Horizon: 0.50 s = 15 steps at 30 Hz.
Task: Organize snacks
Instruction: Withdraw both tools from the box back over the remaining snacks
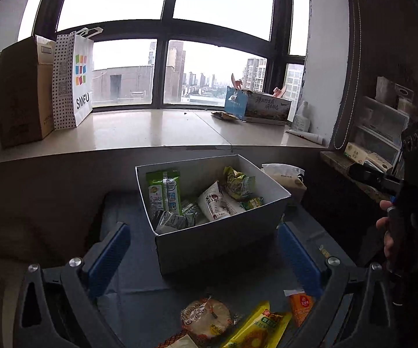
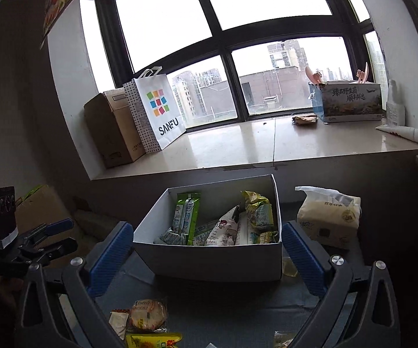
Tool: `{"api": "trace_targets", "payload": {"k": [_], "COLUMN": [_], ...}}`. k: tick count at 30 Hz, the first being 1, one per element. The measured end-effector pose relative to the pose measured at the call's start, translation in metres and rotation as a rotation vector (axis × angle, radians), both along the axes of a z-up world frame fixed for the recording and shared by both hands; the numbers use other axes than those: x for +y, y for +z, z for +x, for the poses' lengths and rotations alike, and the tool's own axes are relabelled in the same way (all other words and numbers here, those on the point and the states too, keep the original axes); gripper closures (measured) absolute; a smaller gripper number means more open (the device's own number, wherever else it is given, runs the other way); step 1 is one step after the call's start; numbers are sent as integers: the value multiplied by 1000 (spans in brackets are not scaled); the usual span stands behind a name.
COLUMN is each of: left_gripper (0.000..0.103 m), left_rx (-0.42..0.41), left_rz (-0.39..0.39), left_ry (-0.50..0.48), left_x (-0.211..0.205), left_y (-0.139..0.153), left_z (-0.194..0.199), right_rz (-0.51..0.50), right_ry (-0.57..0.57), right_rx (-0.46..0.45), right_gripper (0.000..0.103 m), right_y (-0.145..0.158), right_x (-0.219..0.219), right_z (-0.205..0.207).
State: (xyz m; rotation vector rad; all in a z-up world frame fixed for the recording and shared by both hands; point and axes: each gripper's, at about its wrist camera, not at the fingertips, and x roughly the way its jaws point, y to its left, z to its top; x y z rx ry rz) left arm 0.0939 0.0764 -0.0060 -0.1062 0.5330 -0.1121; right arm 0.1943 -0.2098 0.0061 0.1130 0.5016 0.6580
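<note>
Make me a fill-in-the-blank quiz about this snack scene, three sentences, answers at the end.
1. Both the left gripper and the right gripper are ____ and hold nothing.
2. The round cracker pack lies ____ the white box, on the table.
3. The shopping bag on the windowsill reads ____.

Answers: open; outside; SANFU

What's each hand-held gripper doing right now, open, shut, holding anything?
Left hand-held gripper: open, holding nothing, hovering before the white box.
Right hand-held gripper: open, holding nothing, facing the same box.
</note>
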Motion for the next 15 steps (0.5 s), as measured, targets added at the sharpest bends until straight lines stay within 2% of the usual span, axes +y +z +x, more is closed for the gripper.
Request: {"api": "trace_targets", "payload": {"k": [4, 8, 11, 15], "left_gripper": [0, 0, 0, 0], "left_rx": [10, 13, 16, 17], "left_rz": [-43, -87, -90, -69], "left_ry": [11, 25, 14, 0], "left_x": [-3, -5, -10, -19], "left_y": [-19, -29, -30, -30], "left_z": [-47, -73, -78, -78], "right_rz": [-60, -88, -91, -107], "right_ry": [-28, -63, -82, -137], "right_rx": [-7, 51, 92, 151], "right_gripper": [0, 0, 0, 0], "right_y": [-26, -59, -80, -98], "right_x": [-22, -42, -56, -71], "right_z": [-47, -76, -81, -60]}}
